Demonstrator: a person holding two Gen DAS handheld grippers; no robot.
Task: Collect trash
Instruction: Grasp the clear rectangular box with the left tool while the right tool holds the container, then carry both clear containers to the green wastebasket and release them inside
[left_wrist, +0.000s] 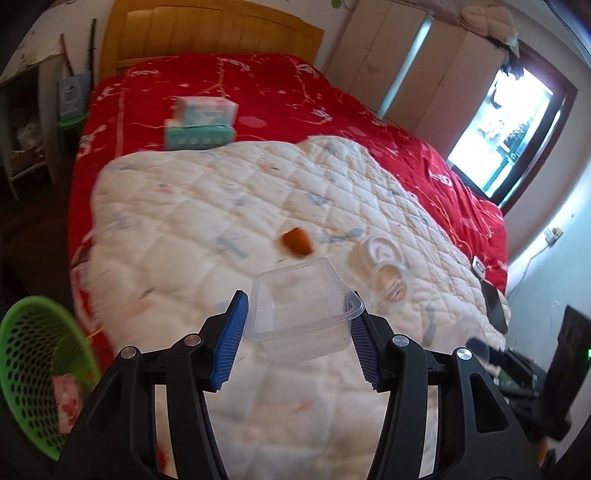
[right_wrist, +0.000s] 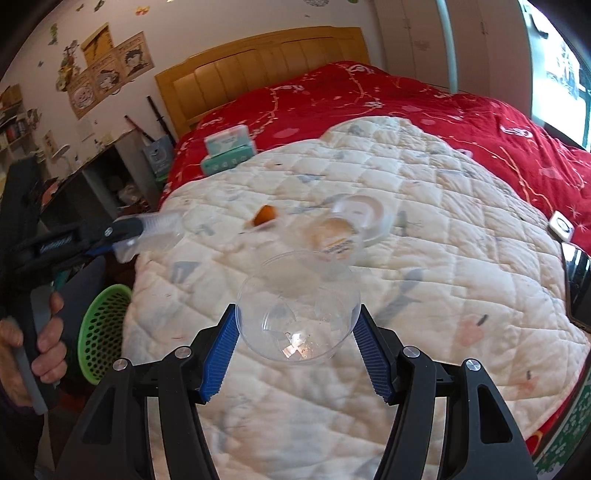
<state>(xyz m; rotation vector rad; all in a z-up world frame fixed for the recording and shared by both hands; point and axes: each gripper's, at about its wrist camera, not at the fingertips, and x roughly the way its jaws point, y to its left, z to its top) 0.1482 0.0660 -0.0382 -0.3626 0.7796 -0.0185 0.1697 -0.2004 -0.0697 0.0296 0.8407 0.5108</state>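
Observation:
My left gripper (left_wrist: 298, 306) is shut on a clear rectangular plastic tray (left_wrist: 295, 314), with a blue pad on either side of it, held above the white quilt (left_wrist: 221, 206). The right wrist view shows that gripper (right_wrist: 125, 230) at the left with the blurred tray (right_wrist: 159, 232) and a hand (right_wrist: 48, 332) on its handle. My right gripper (right_wrist: 297, 314) is shut on a clear round plastic cup (right_wrist: 295, 325). On the quilt lie an orange scrap (left_wrist: 295, 242) (right_wrist: 266, 215) and a tipped clear lidded cup (left_wrist: 384, 266) (right_wrist: 340, 232).
A green mesh basket (left_wrist: 33, 358) (right_wrist: 103, 332) stands on the floor beside the bed, with something pink in it. Stacked tissue packs (left_wrist: 201, 123) sit on the red cover. A dark flat device (right_wrist: 578, 280) and a small white one (right_wrist: 561, 226) lie at the bed's right edge.

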